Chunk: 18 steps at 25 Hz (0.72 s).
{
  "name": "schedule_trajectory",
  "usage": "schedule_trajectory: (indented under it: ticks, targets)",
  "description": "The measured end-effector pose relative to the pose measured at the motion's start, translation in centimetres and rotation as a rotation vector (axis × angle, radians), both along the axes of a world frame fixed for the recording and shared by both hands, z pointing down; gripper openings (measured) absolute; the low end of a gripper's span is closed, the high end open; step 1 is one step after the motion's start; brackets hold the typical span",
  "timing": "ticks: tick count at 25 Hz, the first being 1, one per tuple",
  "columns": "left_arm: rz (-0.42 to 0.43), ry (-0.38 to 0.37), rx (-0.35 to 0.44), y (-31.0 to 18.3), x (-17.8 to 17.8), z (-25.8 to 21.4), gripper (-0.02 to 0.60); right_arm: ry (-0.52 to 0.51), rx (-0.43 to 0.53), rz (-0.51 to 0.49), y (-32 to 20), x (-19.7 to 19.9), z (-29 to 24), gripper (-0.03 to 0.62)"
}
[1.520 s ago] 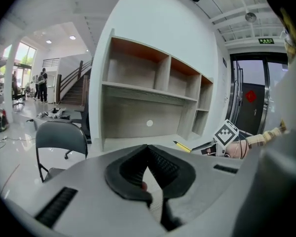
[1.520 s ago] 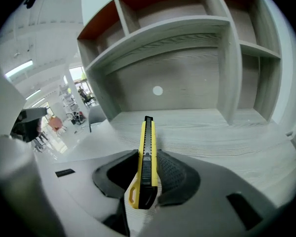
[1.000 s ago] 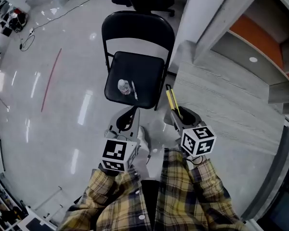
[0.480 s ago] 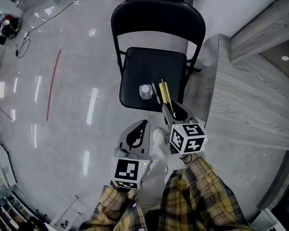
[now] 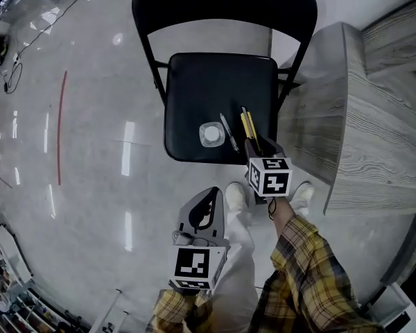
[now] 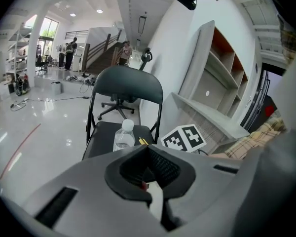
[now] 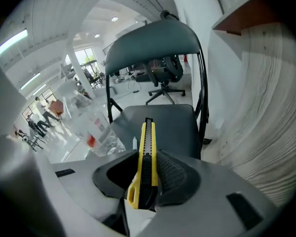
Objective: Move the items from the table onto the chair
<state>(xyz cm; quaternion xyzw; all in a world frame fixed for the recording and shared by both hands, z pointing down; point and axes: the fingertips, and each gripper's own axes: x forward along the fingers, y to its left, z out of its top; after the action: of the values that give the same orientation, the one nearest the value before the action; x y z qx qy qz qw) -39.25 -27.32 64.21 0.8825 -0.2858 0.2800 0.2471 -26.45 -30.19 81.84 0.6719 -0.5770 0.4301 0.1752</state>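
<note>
A yellow utility knife [image 5: 247, 124] [image 7: 146, 152] is clamped between the jaws of my right gripper [image 5: 256, 144] [image 7: 148, 157]. Its tip points out over the front right of the black chair seat [image 5: 215, 82] [image 7: 175, 120]. On that seat stands a clear water bottle [image 5: 211, 134] [image 6: 124, 135] [image 7: 93, 127]. A slim pen [image 5: 229, 132] lies between the bottle and the knife. My left gripper [image 5: 206, 207] [image 6: 149, 157] hangs shut and empty over the floor, in front of the chair.
A grey wood-grain table [image 5: 374, 137] [image 7: 271, 98] stands right beside the chair on the right. The chair's backrest [image 5: 222, 5] [image 6: 124, 85] rises at the far side. My shoes [image 5: 234, 194] rest on the glossy floor [image 5: 90, 151] below the seat's front edge.
My right gripper has carried the knife from beside the table's edge to over the chair seat, next to the pen. The left gripper has dropped back toward me.
</note>
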Motion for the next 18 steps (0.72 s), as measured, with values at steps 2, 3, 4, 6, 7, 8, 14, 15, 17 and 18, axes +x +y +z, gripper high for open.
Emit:
schedule_trajectory:
  ticks: [2,3,4,6,7,8,14,15,17,18]
  targets:
    - [0.000,-0.003,-0.021,0.3,0.0,0.9,0.003,0.021,-0.042,-0.024,-0.1,0.2,2.3,0.127]
    - [0.002,-0.004,-0.029,0.5,-0.1,1.1,0.003,0.031,-0.064,-0.038,-0.1,0.2,3.2,0.127]
    - [0.002,-0.003,-0.034,0.7,-0.1,1.2,0.003,0.040,-0.084,-0.050,0.0,0.1,4.2,0.127]
    - [-0.001,0.004,-0.037,0.9,-0.1,1.3,0.003,0.054,-0.117,-0.069,0.1,-0.1,5.8,0.127]
    - [0.002,0.006,-0.035,1.0,0.0,1.3,0.003,0.061,-0.130,-0.077,0.1,-0.1,6.4,0.127]
    - [0.004,0.007,-0.030,1.0,0.1,1.3,0.003,0.070,-0.143,-0.085,0.2,-0.1,6.9,0.127]
    - [0.002,0.020,-0.020,1.0,0.5,0.7,0.003,0.056,-0.206,-0.093,0.8,-0.2,8.4,0.127]
    - [0.001,0.020,-0.021,1.1,0.5,0.6,0.003,0.052,-0.195,-0.093,0.7,-0.2,8.2,0.129]
    - [0.008,0.016,-0.019,1.3,0.7,0.4,0.003,0.048,-0.171,-0.093,0.4,-0.1,7.6,0.129]
    - [0.015,0.013,-0.018,1.4,0.8,0.2,0.003,0.046,-0.160,-0.091,0.3,0.0,7.2,0.129]
